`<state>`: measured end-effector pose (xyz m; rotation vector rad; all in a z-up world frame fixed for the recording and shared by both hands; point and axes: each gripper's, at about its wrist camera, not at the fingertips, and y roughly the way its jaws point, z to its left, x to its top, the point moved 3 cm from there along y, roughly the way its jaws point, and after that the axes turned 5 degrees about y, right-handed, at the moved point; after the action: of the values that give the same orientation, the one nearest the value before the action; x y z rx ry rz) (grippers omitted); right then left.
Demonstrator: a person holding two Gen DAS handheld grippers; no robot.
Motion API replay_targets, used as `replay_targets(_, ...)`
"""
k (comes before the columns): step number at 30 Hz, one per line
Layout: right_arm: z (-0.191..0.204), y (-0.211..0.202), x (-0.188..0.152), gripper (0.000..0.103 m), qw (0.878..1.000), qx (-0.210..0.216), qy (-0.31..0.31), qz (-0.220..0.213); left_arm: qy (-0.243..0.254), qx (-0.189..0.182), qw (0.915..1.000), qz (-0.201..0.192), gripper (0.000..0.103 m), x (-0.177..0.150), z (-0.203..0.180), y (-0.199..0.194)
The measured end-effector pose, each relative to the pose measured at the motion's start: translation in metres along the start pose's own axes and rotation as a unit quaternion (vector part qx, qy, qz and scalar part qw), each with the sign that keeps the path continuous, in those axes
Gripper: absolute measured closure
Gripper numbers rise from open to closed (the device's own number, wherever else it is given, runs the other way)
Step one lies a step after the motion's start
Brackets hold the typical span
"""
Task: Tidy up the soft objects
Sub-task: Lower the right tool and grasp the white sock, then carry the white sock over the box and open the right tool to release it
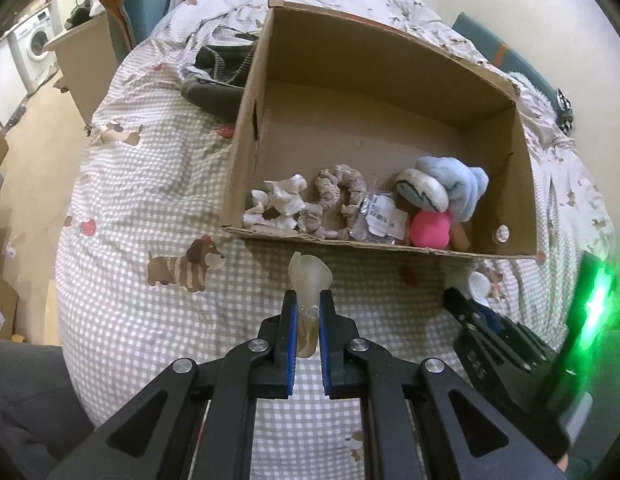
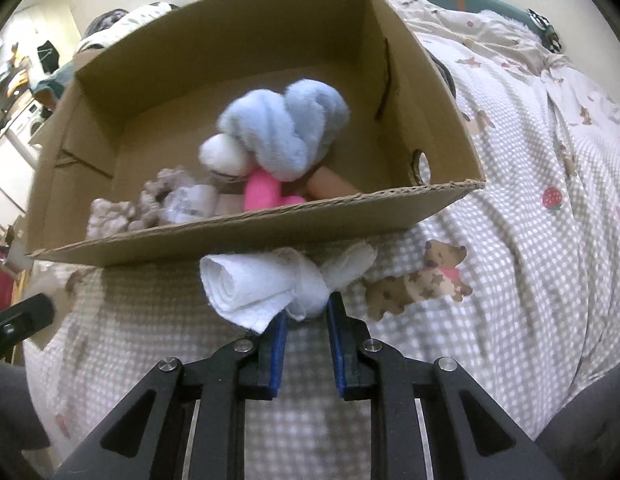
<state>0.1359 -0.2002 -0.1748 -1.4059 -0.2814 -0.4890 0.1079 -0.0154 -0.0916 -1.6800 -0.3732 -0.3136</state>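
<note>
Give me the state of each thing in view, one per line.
Left gripper: shut on a pale translucent soft piece, outside the box.
Right gripper: fingers closed on a white rolled cloth, on the bed in front of the box.
Box: open, on the bed.
Blue plush: in box.
Scrunchie: in box.
Pink toy: in box.

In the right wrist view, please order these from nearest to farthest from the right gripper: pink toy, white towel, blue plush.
1. white towel, between the pads of the right gripper, outside the box.
2. pink toy, inside, by the front wall.
3. blue plush, above the pink toy.
</note>
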Motion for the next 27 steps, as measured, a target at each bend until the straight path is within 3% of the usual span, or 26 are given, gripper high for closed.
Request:
replay_targets(14,-0.007,-0.069,-0.011,0.082,0.996,0.085,0.020,0.006,-0.007,0.008,0.9994,-0.032,0.094,0.001,0.009,-0.023)
replay_targets(22,-0.021,-0.117,0.018,0.082,0.991,0.125,0.007,-0.038,-0.001,0.006,0.9959,-0.090,0.094,0.020,0.004,-0.051)
replay_targets(27,-0.005,-0.126,0.047,0.082,0.987,0.146,-0.030,-0.058,0.014,0.007,0.9931,-0.116,0.094,0.042,-0.001,-0.067)
